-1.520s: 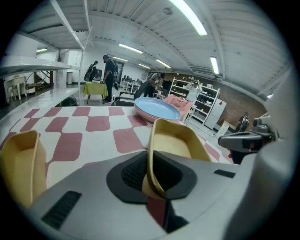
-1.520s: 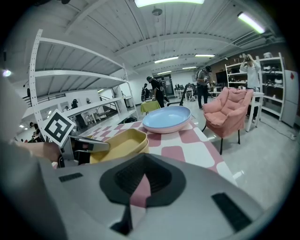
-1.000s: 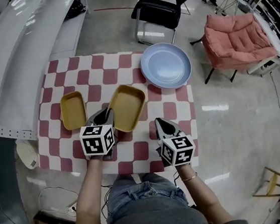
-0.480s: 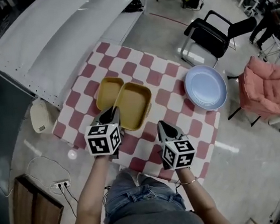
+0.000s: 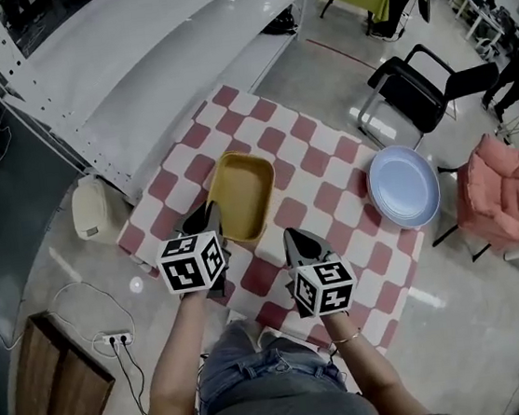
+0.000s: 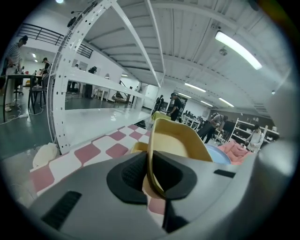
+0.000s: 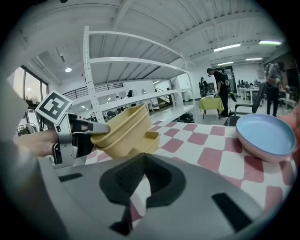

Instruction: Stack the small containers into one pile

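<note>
Our left gripper (image 6: 151,176) pinches the rim of the upper container (image 7: 119,124), tilted into the lower container (image 7: 144,142) — we judge only seating and release remain; our right gripper (image 7: 139,182) is closed, empty.

The containers (image 5: 239,195) were mustard yellow, the desk (image 5: 320,161) red-and-white checked, the plate (image 5: 404,186) pale blue, the armchair (image 5: 507,195) pink. The left claw (image 5: 208,210) and right claw (image 5: 293,237) carried black-and-white cubes.

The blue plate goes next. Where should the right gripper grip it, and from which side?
Take the blue plate by its rim, on the edge nearest the right gripper, coming in low. It lies flat, too wide to span, but its rim flares up off the cloth, so one of the fingers could probably slip under and one over.
</note>
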Motion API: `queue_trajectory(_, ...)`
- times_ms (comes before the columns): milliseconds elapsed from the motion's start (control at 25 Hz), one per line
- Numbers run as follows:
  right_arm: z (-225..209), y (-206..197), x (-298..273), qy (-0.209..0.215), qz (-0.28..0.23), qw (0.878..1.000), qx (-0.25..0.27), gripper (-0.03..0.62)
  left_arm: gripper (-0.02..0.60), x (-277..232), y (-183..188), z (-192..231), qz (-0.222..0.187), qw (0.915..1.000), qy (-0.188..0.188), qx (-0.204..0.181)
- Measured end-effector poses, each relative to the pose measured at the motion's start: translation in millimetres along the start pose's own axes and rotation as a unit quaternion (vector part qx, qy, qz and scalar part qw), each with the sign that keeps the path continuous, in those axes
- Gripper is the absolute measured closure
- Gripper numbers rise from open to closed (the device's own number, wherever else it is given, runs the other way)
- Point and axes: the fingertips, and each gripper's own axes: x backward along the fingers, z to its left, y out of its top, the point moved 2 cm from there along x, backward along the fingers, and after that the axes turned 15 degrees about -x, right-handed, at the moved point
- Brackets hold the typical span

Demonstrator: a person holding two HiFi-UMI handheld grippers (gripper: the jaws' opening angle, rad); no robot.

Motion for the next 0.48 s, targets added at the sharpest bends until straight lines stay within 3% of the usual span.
queue_trajectory(480, 4.9, 13.5, -31.2, -0.017, -0.002, 1.000, -0.002, 0.585, 0.538, -35.8, 8.6, 33.4, 0.003, 0.9997, 0.024, 0.002)
